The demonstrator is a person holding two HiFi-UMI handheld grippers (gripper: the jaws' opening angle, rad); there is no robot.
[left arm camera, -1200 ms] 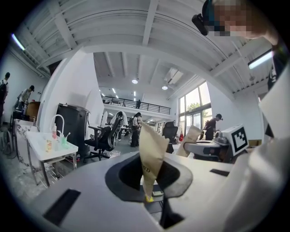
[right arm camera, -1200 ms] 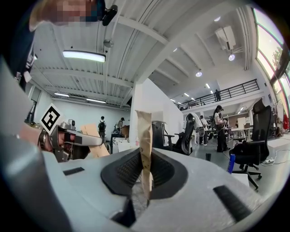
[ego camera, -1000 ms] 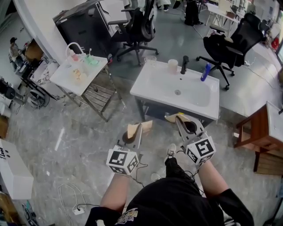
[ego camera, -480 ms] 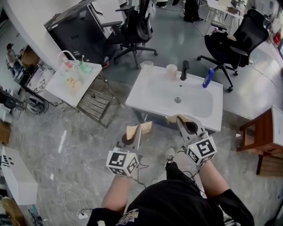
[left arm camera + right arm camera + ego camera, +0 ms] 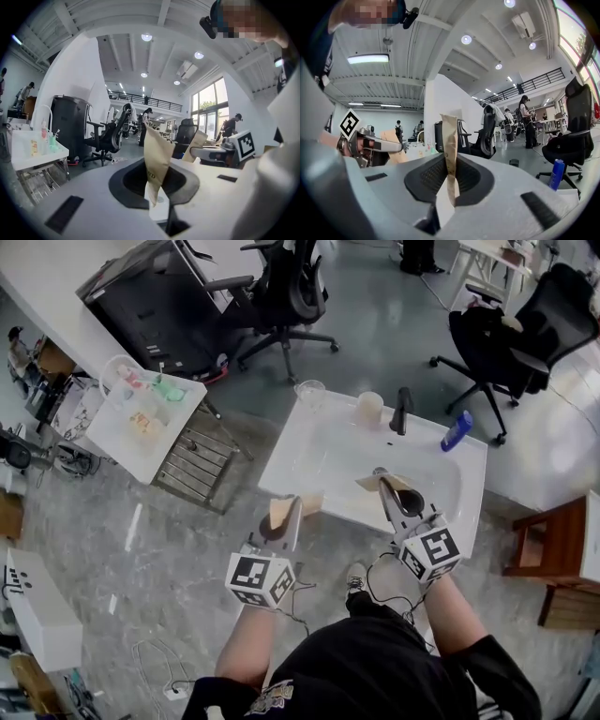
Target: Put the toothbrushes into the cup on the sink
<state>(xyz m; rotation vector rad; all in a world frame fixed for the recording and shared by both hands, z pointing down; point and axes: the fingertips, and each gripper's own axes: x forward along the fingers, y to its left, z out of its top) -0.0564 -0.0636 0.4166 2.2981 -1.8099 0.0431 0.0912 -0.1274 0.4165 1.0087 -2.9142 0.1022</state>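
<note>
Lower centre-left, left gripper (image 5: pixel 293 510) is clamped on a flat tan paper packet (image 5: pixel 311 505). Centre-right, right gripper (image 5: pixel 383 484) pinches a second tan paper packet (image 5: pixel 366 484) over the white rectangular sink (image 5: pixel 328 456). Beige cup (image 5: pixel 368 409) stands on its upper rim.

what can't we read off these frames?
- Packet contents: the left packet and right packet are tan paper clamped in the jaws. The wrap hides what is inside in every view.
- Tan cup on the sink: too small in the head view to see inside.
- Print on the left packet: blurred in the left gripper view.
- Sink's near edge: partly behind the right gripper in the head view.
</note>
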